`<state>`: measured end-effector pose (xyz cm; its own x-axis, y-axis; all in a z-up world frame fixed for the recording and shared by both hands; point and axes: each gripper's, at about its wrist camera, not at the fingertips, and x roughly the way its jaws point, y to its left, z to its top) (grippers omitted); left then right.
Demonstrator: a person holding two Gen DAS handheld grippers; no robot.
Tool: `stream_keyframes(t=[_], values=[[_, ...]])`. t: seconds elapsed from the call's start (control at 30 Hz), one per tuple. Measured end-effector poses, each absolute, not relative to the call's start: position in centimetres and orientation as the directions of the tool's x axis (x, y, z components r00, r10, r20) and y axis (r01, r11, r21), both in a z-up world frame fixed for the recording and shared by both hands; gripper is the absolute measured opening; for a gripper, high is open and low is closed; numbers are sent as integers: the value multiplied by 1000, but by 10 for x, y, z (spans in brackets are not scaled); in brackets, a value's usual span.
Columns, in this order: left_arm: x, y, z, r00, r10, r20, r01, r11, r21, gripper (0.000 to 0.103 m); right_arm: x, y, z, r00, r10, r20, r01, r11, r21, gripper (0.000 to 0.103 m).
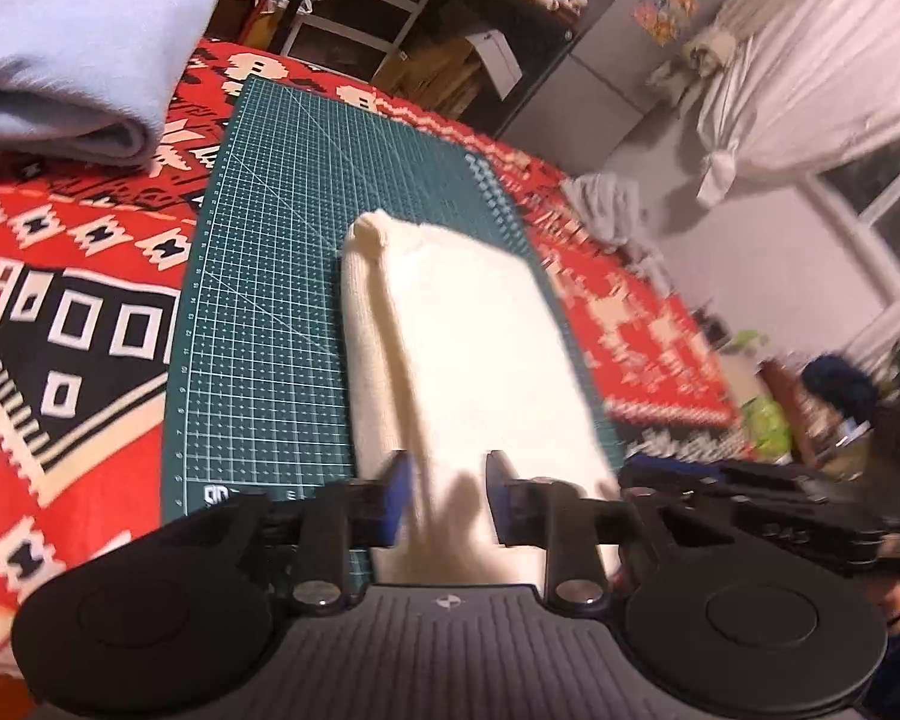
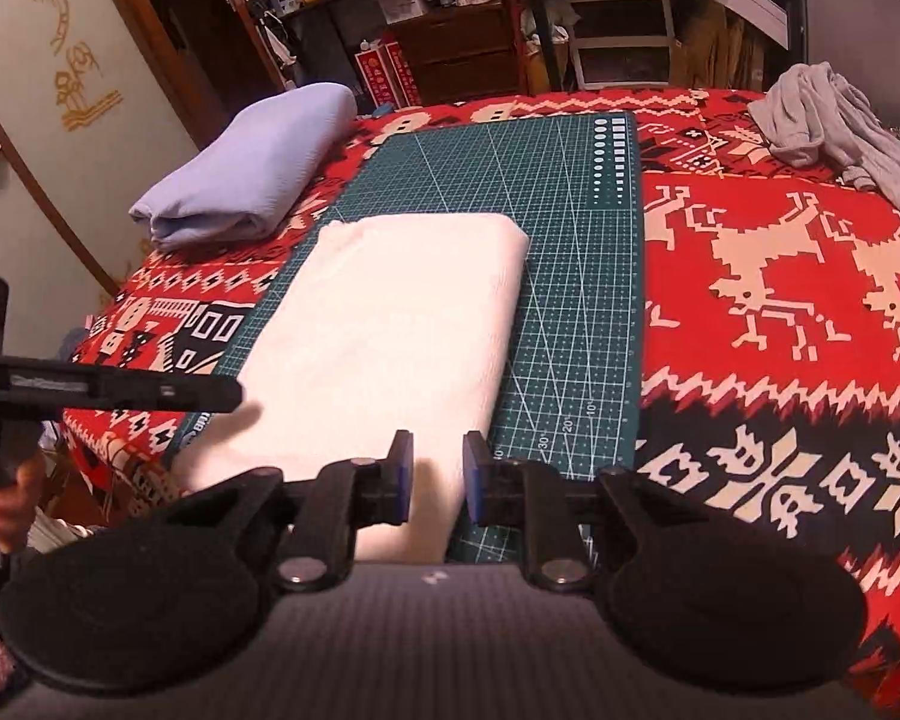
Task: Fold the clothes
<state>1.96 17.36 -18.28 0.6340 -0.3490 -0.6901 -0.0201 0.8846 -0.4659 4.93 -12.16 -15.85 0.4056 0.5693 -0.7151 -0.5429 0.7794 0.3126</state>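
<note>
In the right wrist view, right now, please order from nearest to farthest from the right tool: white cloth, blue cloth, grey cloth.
1. White cloth, on the mat directly ahead.
2. Blue cloth, far left.
3. Grey cloth, far right corner.

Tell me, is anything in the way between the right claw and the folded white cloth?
No, nothing visible is in the way. The right claw hangs open just above the near end of the white cloth on the green mat. The blue and grey clothes lie off to the sides.

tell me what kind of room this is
Likely a lived-in room at home, not a lab: a patterned red cloth covers the table, cluttered shelves stand behind it, and a tied curtain hangs by a window.
</note>
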Motion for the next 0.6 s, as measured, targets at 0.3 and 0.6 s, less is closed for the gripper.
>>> stream_keyframes(t=[0.3, 0.6], values=[[7, 188, -190, 636, -377, -673, -64, 844, -533, 9, 37, -131, -170, 339, 549, -764, -556, 772, 309, 18], [-3, 173, -187, 592, -342, -730, -20, 899, -438, 36, 42, -158, -165, 334, 607, -721, -481, 768, 423, 25]])
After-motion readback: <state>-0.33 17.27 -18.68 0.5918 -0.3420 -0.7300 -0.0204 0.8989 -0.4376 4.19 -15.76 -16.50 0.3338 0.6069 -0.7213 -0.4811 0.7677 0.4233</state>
